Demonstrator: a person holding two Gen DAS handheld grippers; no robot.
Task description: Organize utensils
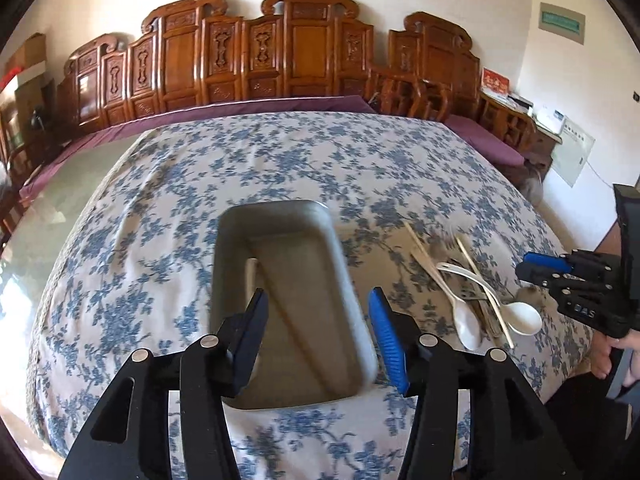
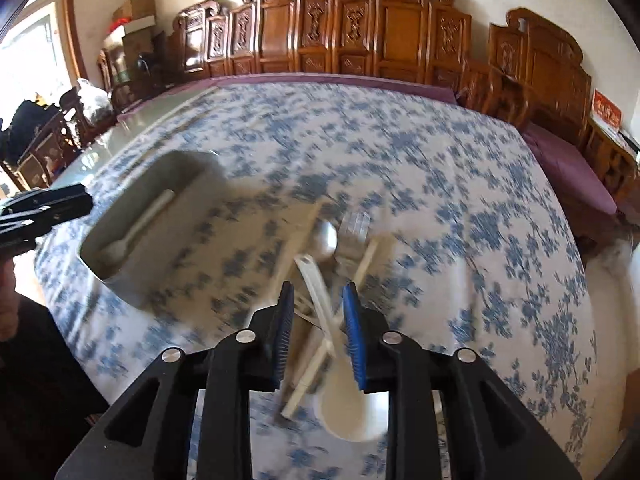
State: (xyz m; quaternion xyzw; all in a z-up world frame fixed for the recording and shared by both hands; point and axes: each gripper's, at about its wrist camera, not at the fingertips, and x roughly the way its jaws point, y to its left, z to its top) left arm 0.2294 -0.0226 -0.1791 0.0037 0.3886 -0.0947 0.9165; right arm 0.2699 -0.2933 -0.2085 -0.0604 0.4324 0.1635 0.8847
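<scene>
From the left wrist view, the left tool hangs over the grey, long metal tray on the tabletop with the blue-flowered white cloth. Its two pads stand well apart and nothing is between them. Just past the left pad, one white plastic spoon lies inside the tray. Off to the right of the tool is the pile of utensils: white spoons, pale wooden chopsticks and some metal ones, all crossed over each other. The right tool is near that pile.

From the right wrist view, the right tool hangs over the same pile. Its pads are a little apart, and a long white spoon handle shows in the gap, but the pads do not press on it. The picture is blurry, so I cannot tell how close the pads are to the handle.

What could go wrong: the utensils lie tangled, so a grab here may catch two at once, or drag a chopstick off the pile. The thin handle could also slip out if the pads close off to one side.
</scene>
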